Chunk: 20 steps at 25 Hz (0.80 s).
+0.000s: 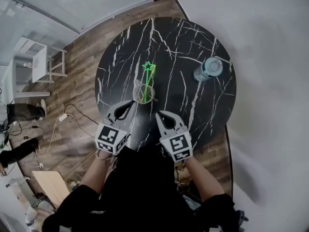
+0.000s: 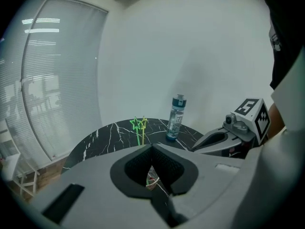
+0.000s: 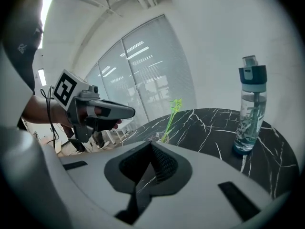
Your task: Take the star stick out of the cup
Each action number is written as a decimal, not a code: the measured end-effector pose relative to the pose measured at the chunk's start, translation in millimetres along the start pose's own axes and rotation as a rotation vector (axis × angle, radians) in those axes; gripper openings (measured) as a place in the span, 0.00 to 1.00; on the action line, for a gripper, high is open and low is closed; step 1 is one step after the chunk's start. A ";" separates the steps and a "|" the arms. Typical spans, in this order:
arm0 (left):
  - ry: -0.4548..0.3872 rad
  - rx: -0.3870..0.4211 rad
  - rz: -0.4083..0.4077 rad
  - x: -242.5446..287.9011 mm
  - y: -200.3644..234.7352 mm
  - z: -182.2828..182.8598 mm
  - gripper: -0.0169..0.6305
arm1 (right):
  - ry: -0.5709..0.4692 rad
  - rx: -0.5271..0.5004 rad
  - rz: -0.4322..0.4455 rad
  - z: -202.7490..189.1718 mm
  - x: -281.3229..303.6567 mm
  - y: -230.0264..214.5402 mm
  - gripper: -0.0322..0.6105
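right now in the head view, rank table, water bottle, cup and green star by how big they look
1. table
2. water bottle, only slightly ahead of the next
3. cup, nearly alike
4. green star

I see the cup [image 1: 144, 94], clear glass, standing upright on the table [image 1: 203, 42] toward 8 o'clock from its centre. The star stick [image 1: 147, 80], thin and bright green with an outlined star on top, stands in it, leaning toward 12 o'clock. A yellowish stick [image 2: 143, 129] stands just beside it.
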State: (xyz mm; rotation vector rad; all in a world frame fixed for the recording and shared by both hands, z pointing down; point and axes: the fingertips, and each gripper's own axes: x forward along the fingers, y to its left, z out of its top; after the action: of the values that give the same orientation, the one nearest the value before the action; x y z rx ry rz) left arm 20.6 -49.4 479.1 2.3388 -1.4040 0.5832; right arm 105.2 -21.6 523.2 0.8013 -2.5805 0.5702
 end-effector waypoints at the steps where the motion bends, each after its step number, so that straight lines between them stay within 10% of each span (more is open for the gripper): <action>1: 0.006 0.010 0.009 7.7 2.7 0.7 0.03 | -0.001 0.010 0.001 -0.3 0.6 -4.7 0.04; 20: 0.188 0.109 0.096 116.6 16.6 -4.8 0.07 | 0.027 0.121 -0.026 -29.4 -7.5 -53.3 0.04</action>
State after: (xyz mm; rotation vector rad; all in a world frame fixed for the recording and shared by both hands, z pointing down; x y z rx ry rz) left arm 54.5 -141.4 544.5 2.2395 -1.4352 0.9032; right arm 149.7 -44.4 558.8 0.8588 -2.5265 0.7297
